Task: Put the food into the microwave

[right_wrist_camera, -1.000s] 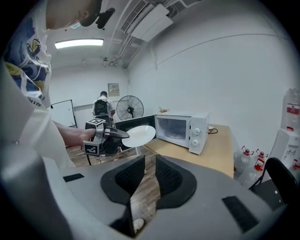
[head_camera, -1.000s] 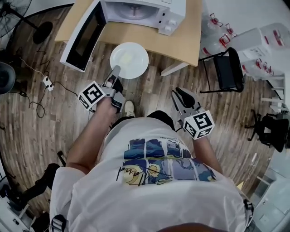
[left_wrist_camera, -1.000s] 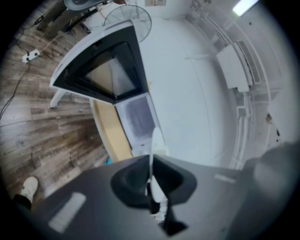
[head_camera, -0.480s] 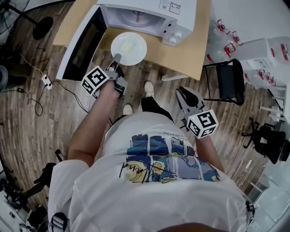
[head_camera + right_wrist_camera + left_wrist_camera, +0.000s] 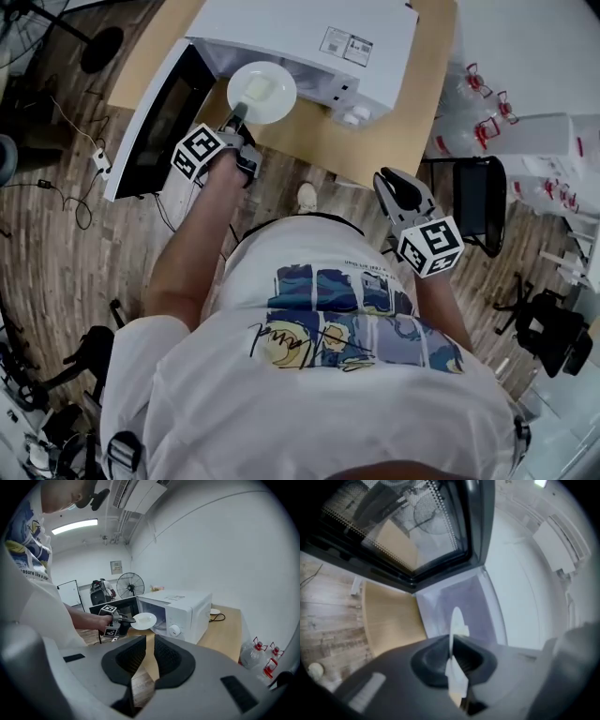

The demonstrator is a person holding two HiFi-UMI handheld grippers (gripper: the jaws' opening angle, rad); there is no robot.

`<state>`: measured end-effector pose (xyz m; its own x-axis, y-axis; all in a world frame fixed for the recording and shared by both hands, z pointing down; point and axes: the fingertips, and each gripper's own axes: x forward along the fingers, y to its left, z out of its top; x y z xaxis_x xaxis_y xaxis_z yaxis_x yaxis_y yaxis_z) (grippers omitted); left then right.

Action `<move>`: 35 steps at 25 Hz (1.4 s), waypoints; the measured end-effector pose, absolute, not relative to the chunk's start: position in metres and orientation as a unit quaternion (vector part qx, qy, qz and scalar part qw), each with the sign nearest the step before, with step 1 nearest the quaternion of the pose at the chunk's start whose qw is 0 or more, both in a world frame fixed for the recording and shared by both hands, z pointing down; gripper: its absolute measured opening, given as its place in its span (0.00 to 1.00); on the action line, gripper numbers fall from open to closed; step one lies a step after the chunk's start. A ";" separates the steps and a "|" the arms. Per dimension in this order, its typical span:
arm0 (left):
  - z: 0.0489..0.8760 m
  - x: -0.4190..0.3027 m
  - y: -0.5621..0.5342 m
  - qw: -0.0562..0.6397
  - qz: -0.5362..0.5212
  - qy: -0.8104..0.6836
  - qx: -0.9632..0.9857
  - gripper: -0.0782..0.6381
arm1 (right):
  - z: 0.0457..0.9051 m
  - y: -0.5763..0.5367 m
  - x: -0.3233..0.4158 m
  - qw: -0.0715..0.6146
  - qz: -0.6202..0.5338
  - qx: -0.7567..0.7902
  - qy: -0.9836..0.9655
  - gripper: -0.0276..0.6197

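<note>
One round white ceramic plate carrying one pale food piece is pinched by the left gripper at the one open white microwave. The right gripper is slightly spread and empty.

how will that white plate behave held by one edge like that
Probably stiff: the plate juts out flat though the left gripper pinches only its rim. Gripped off-centre, it may tip or slip. The food could slide on the smooth-looking surface if tilted.

Left tongs clamped, extended forward — right tongs slightly parted.
</note>
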<state>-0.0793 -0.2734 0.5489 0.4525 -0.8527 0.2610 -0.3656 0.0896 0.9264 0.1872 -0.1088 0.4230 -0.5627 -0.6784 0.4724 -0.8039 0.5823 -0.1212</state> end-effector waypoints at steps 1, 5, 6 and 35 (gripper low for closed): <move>0.552 -0.078 -0.281 0.563 -0.218 -0.481 0.636 0.13 | 0.425 -0.115 0.192 0.193 0.165 0.424 -0.869 0.12; 0.563 -0.071 -0.309 0.562 -0.222 -0.499 0.621 0.13 | 0.431 -0.137 0.213 0.200 0.169 0.414 -0.872 0.11; 0.566 -0.069 -0.316 0.562 -0.222 -0.503 0.618 0.13 | 0.432 -0.143 0.218 0.201 0.171 0.413 -0.872 0.11; 0.595 -0.044 -0.391 0.452 -0.044 -0.590 0.668 0.22 | 0.448 -0.183 0.269 0.215 0.198 0.415 -0.862 0.10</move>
